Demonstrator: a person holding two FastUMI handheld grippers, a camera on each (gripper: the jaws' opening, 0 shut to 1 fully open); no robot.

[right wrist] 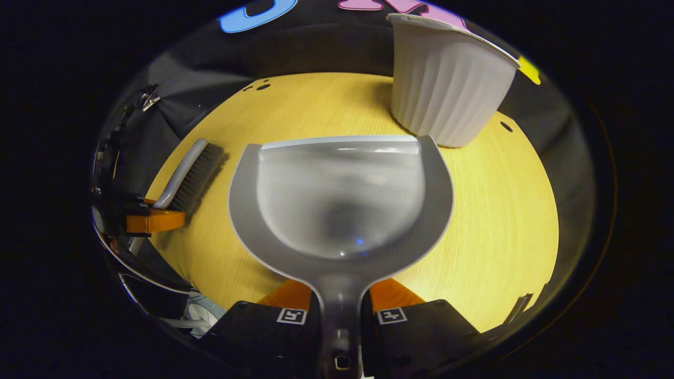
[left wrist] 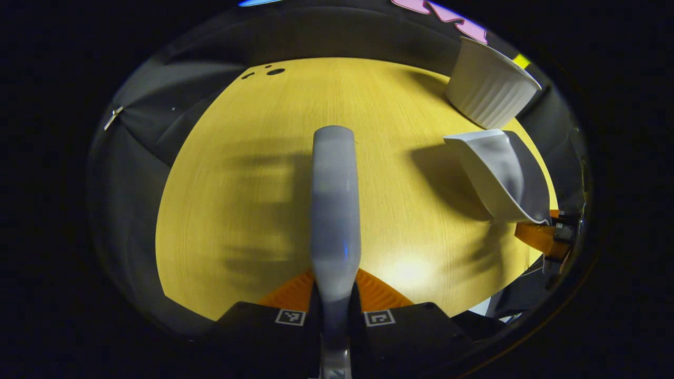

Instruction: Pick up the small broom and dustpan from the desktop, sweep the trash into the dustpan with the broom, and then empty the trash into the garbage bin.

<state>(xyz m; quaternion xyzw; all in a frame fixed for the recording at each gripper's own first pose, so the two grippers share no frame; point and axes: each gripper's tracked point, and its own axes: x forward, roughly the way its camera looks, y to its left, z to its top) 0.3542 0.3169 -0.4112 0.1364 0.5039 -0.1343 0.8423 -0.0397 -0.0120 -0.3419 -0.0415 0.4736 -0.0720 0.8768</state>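
Left gripper view: the left gripper (left wrist: pixel 335 300) sits at the bottom centre, both fingers pressed against the handle of the small broom (left wrist: pixel 335 210). The broom runs straight up the middle of the frame, seen from its grey back; the bristles are hidden from here. Under it lies the yellow wooden desktop (left wrist: pixel 247 184), with soft shadows left of the broom.

Right side of that frame: the dustpan (left wrist: pixel 500 173) is held off the wood, tilted, casting a shadow to its left. The other gripper grips it at the lower right edge. Above it, upper right, stands the white ribbed garbage bin (left wrist: pixel 487 87), near the far rim of the desktop.

Right gripper view: the right gripper (right wrist: pixel 339 310) at bottom centre, fingers closed on the dustpan's handle. The dustpan (right wrist: pixel 339 200) spreads across the middle of the frame, scoop open toward the far side, its front lip close below the bin. I cannot make out trash inside it; the inside is blurred. The garbage bin (right wrist: pixel 447 89) stands upper right, upright, just beyond the lip, not clearly touching it.

Left edge of that frame: the broom (right wrist: pixel 192 173) with dark bristles, slanting up to the right, just above or on the desktop (right wrist: pixel 500 210); cannot tell which.
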